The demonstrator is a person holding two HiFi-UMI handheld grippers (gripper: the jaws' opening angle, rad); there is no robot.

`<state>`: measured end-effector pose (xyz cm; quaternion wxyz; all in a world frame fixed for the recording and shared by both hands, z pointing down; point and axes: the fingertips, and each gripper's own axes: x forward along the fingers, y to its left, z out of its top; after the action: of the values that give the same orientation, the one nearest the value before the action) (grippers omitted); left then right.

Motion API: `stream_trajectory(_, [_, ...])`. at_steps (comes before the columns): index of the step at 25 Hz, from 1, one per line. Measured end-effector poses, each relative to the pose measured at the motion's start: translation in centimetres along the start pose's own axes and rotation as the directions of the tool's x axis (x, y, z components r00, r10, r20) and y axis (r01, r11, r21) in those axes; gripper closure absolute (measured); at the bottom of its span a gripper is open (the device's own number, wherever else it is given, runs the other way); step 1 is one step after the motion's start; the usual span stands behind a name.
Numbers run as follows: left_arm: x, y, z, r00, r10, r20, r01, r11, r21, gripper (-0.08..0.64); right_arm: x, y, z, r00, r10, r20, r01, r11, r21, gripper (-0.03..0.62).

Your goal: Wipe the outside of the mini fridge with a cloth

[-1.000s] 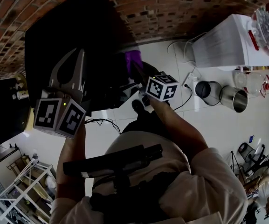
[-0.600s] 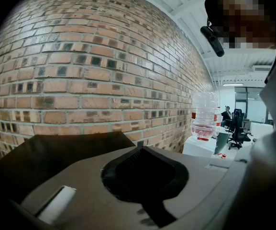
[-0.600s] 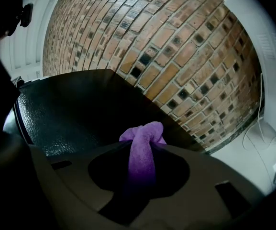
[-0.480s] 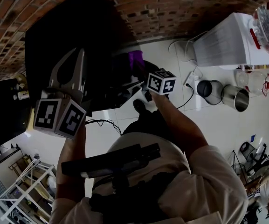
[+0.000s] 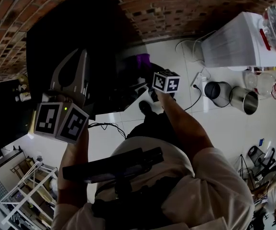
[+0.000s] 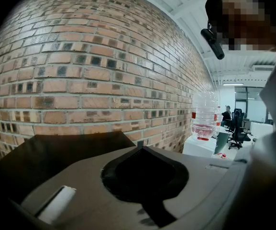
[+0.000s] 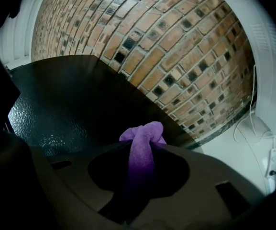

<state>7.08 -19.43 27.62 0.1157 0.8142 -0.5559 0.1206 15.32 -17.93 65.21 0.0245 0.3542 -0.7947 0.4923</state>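
At the far left of the head view, the grey left gripper (image 5: 83, 55) hangs above the black, box-shaped mini fridge (image 5: 66, 28), which stands against a red brick wall (image 5: 176, 8). Its jaws are pressed together with nothing between them, so it takes no part in the wiping and is best kept clear of the panel being cleaned.

Further right, the right gripper (image 7: 140, 152) is clamped on a bunched purple microfibre cloth (image 7: 145, 133). A knot of fabric sticks out past the jaw tips. In the right gripper view the cloth sits in front of the fridge's dark pebbled face, near that panel's lower right edge. Whether the fabric actually touches the surface cannot be told.

The step in hand looks like a wiping pass over that face. To do it well:
- Only the soft wad should meet the fridge. The gripper should be angled so the hard jaw tips stay off the finish.
- Pressure should be light and even, enough to flatten the bunch a little and widen the swept strip.
- Strokes should overlap and run right to the panel's edges.
- The clamp should stay firm, since a dragging cloth can work loose.

Right again, a black cable (image 5: 193, 96) trails on the white tiled floor (image 5: 224, 128) near two steel pots (image 5: 243, 99) and a white water dispenser (image 5: 233, 44). Low strokes should stay clear of that lead.
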Motion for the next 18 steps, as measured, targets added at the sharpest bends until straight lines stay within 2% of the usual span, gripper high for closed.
stream_trajectory(6, [0.1,0.1,0.0,1.0,0.01,-0.002,-0.01,1.0,-0.001,0.558,1.3,-1.3,-0.5,1.0,-0.014,-0.017,0.015,1.0,0.017,0.502])
stream_trajectory(13, [0.0,0.2,0.0,1.0,0.015,-0.002,-0.015,1.0,-0.003,0.558,2.6,-4.3,-2.8,0.995,-0.076,-0.069,0.079,0.996,0.05,0.502])
stream_trajectory(18, [0.1,0.2,0.0,1.0,0.018,-0.002,-0.018,1.0,-0.006,0.558,3.1,-6.6,-4.0,0.98,-0.152,-0.131,0.152,0.988,-0.007,0.502])
